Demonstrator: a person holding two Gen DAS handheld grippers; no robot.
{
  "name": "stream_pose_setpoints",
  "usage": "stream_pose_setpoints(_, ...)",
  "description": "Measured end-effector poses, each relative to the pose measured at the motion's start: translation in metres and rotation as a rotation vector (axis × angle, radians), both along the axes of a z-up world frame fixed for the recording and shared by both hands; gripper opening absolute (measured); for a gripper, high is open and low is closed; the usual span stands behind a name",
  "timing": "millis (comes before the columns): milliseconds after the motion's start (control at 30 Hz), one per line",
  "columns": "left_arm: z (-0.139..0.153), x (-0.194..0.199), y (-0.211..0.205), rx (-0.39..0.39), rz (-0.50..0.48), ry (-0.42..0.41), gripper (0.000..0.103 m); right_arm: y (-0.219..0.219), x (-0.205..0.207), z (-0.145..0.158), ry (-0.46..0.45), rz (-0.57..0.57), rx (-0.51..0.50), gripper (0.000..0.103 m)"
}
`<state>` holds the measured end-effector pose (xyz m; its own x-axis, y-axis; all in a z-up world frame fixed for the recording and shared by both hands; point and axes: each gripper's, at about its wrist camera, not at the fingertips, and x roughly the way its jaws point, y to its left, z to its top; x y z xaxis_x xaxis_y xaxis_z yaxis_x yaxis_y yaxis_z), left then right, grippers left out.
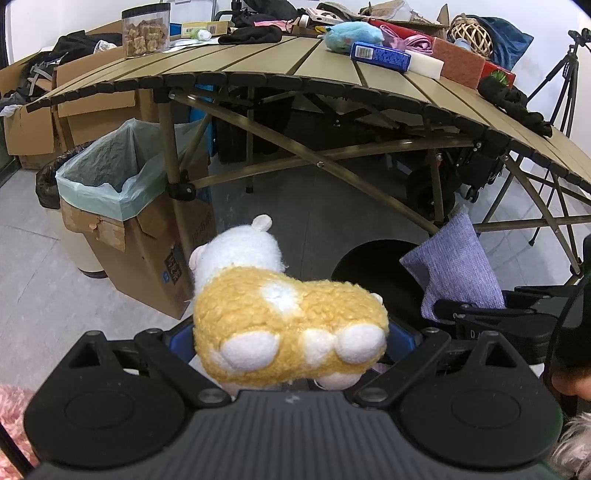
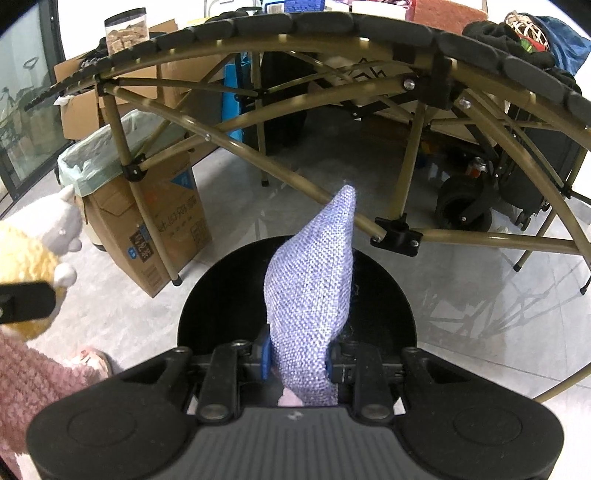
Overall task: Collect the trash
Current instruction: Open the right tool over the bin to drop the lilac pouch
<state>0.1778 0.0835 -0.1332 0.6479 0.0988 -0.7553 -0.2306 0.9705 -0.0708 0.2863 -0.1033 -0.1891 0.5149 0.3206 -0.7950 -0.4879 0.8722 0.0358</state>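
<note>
2 items are clamped and not yet dropped, a plush toy [image 1: 288, 317] in the left gripper [image 1: 291, 339] and a purple cloth [image 2: 310, 288] in the right gripper [image 2: 301, 360] over a black bin [image 2: 207, 295], while clutter remains along the table [image 1: 258, 62] edge.

Plush toy [image 1: 288, 317] hides left tool fingertips; black bin [image 2: 207, 317] interior unreadable

Cardboard box [image 2: 162, 225] print: maybe Chinese, illegible.

Slatted folding table [image 1: 280, 59] — cluttered, tripod [image 1: 565, 85], clear jar [image 1: 146, 29], cardboard boxes [image 1: 33, 129]
</note>
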Motion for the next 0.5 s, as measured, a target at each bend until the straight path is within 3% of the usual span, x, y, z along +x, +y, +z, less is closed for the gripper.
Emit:
stream_pose_setpoints(167,-0.0005,0.0009,0.0002,0.002,0.005,0.003,0.097,0.0,0.003,-0.0043,0.018,-0.01,0.009,0.034)
stream_pose_setpoints(233,-0.0009,0.0015,0.0004,0.003,0.008,0.007,0.097,0.0,0.0029,-0.0043,0.015,-0.015,0.003,0.045)
stream_pose_setpoints(300,-0.0013,0.0021,0.0001,0.003,0.008,0.008,0.097,-0.0009,0.0022,-0.0032,0.003,-0.026,-0.006,0.068)
stream_pose_setpoints(333,-0.0012,0.0022,-0.0003,0.004,0.007,0.008,0.097,-0.0014,0.0021,-0.0029,0.0,-0.029,-0.01,0.073)
stream_pose_setpoints(400,-0.0014,0.0024,0.0001,0.005,0.007,0.009,0.097,-0.0025,0.0027,-0.0029,0.004,-0.033,-0.012,0.093)
stream_pose_setpoints(500,-0.0023,0.0026,-0.001,0.009,0.007,0.012,0.097,-0.0029,0.0028,-0.0041,0.004,-0.041,-0.03,0.102)
